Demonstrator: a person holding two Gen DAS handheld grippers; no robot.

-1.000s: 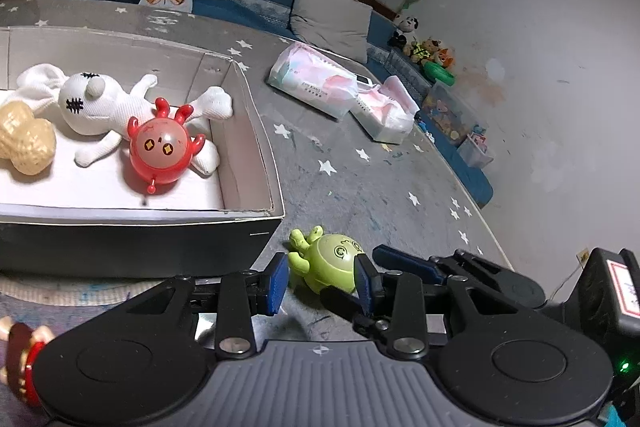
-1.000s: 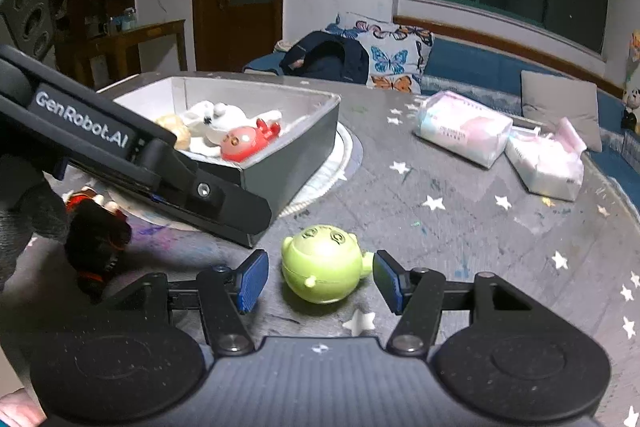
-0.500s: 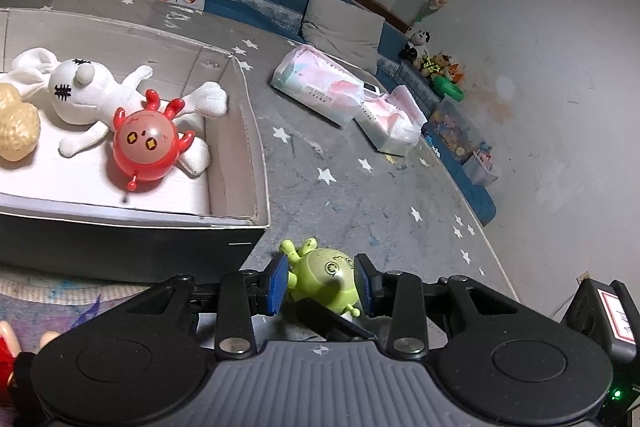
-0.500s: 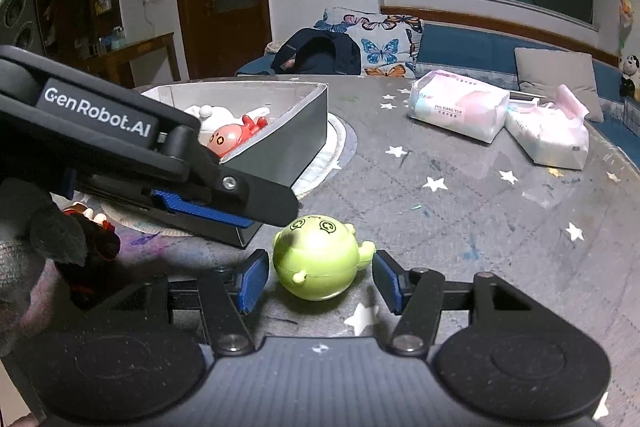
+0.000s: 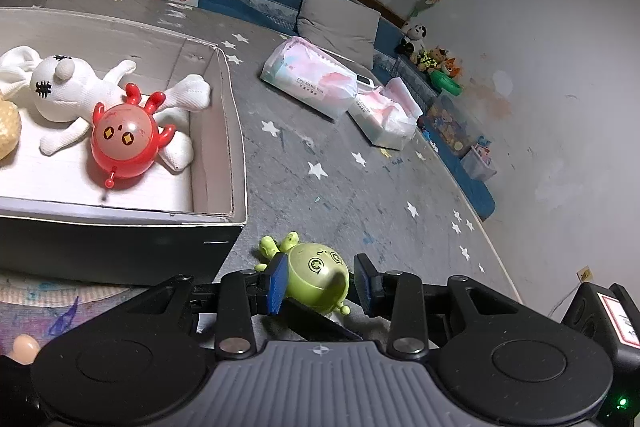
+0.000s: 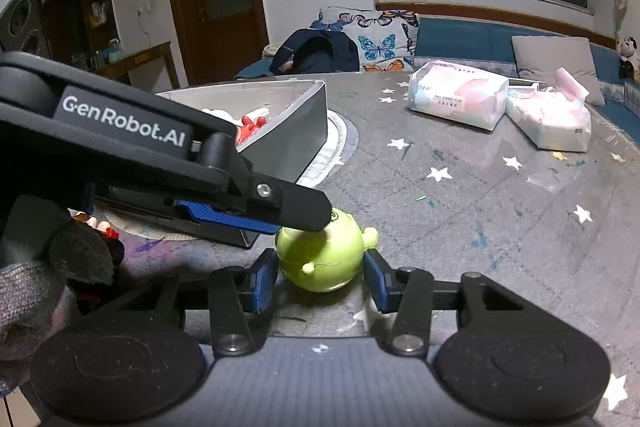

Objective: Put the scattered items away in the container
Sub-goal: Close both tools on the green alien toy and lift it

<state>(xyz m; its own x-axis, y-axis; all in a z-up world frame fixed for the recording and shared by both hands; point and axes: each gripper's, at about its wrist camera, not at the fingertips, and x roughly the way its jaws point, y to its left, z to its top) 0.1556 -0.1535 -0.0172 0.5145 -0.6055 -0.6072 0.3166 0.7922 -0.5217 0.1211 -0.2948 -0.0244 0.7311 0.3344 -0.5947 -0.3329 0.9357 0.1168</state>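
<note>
Both grippers crowd the green toy [image 6: 326, 255] on the star-print mat [image 6: 480, 211], just off the box's [image 5: 236, 155] near corner.

My right gripper [image 6: 320, 277] is closing, blue pads either side of the toy; I can't call contact yet. My left gripper [image 5: 320, 281] stands at a middling width with the toy showing between its pads, one pad right against it, though I can't tell whether it's gripped. Inside the box lie the red toy [image 5: 124, 139] and white plush [image 5: 80, 87].

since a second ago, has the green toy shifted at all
Yes. In the right wrist view the green toy now sits nearer the box corner, nudged left, with the right claw closing around it.
</note>
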